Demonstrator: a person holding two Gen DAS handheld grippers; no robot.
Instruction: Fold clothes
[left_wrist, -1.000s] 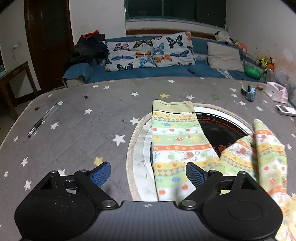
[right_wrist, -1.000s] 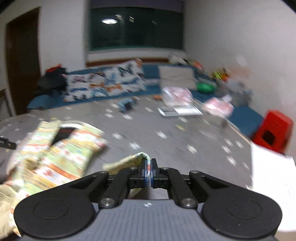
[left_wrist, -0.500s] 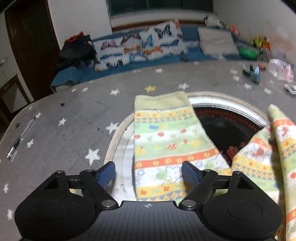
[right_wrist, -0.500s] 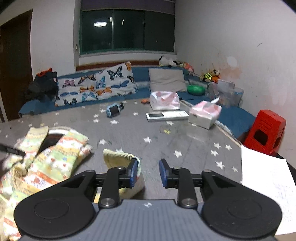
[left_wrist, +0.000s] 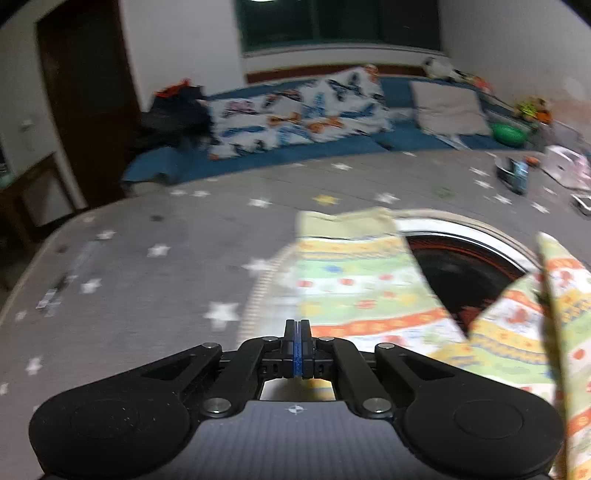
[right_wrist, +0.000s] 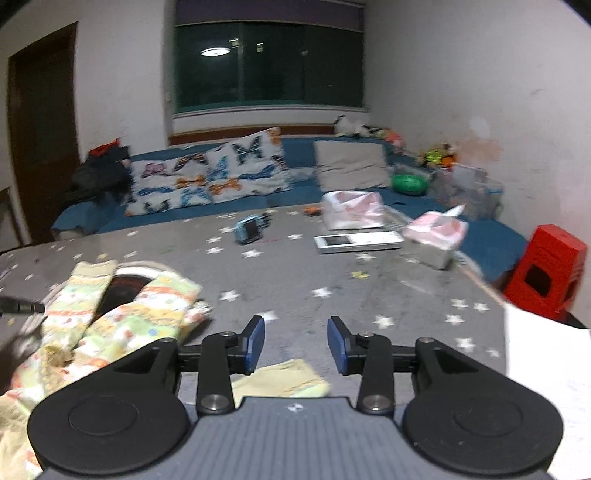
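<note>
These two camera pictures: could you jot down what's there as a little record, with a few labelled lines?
surface: grey star-print table cover
garment: patterned children's trousers, spread over a round opening in the table
left tool: shut; whether it pinches the cloth cannot be told
right tool: open, holding nothing, a yellow cuff lying below it
nearby: white remote, tissue box, red stool
background: blue sofa with butterfly pillows

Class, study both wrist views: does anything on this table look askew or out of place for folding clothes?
Yes. The patterned garment lies rumpled across a round dark opening in the table, one leg bunched up at the right, not flat on the starred cloth.
</note>
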